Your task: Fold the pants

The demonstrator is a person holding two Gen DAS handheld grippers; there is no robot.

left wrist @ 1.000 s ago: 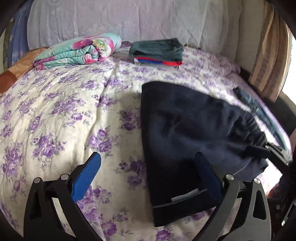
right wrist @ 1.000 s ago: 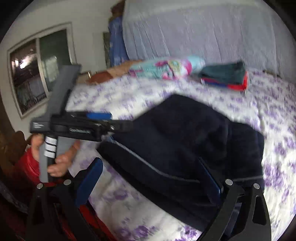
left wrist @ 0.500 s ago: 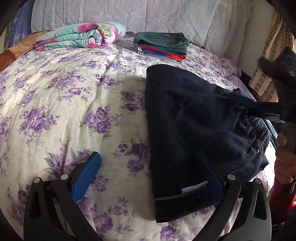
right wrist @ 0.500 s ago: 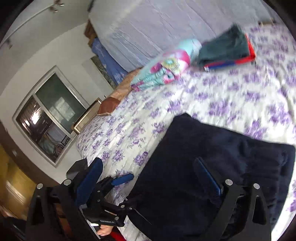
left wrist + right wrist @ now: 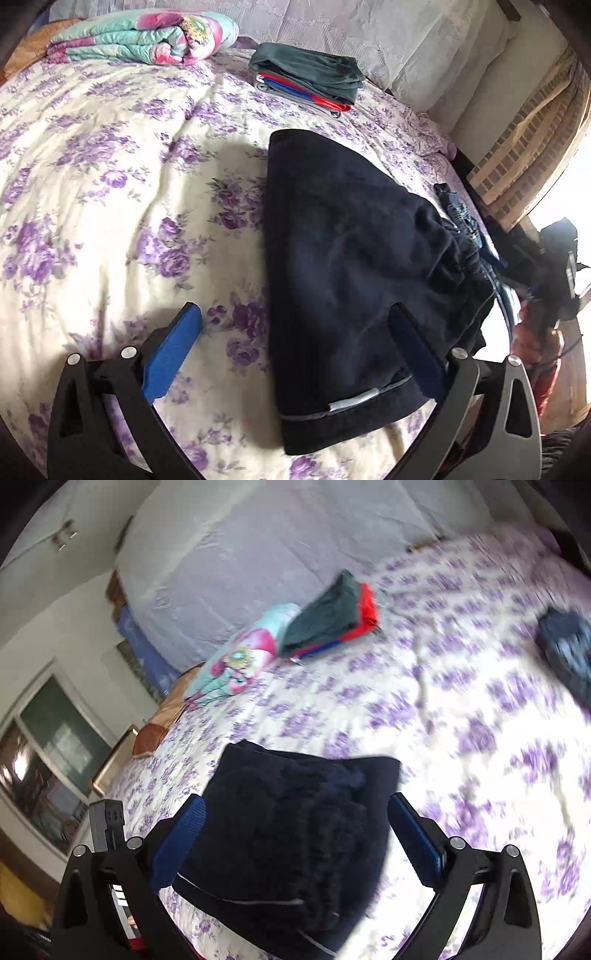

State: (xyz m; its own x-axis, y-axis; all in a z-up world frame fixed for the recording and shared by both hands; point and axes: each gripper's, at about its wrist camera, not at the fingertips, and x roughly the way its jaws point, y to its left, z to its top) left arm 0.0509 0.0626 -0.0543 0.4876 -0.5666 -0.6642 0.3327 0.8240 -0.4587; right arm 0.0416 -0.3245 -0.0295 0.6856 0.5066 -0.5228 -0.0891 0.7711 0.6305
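Observation:
The dark navy pants point(image 5: 354, 266) lie folded on the floral bedspread point(image 5: 110, 184), hem with a white tag near the front edge. They also show in the right wrist view point(image 5: 295, 830). My left gripper point(image 5: 295, 343) is open above the pants' near hem, its right finger over the cloth, holding nothing. My right gripper point(image 5: 295, 830) is open with the folded pants between and below its fingers; whether it touches them I cannot tell. The right gripper's body point(image 5: 554, 266) shows at the far right beyond the waistband.
A stack of folded clothes point(image 5: 310, 77), green on top with red and blue below, sits near the headboard. A rolled floral quilt point(image 5: 144, 37) lies beside it. Crumpled jeans point(image 5: 565, 646) lie at the bed's right side. A window point(image 5: 48, 775) is on the left wall.
My right gripper has swung up and away, tilting its view across the bed; the pants now lie lower between its fingers. My left gripper drew slightly closer over the hem.

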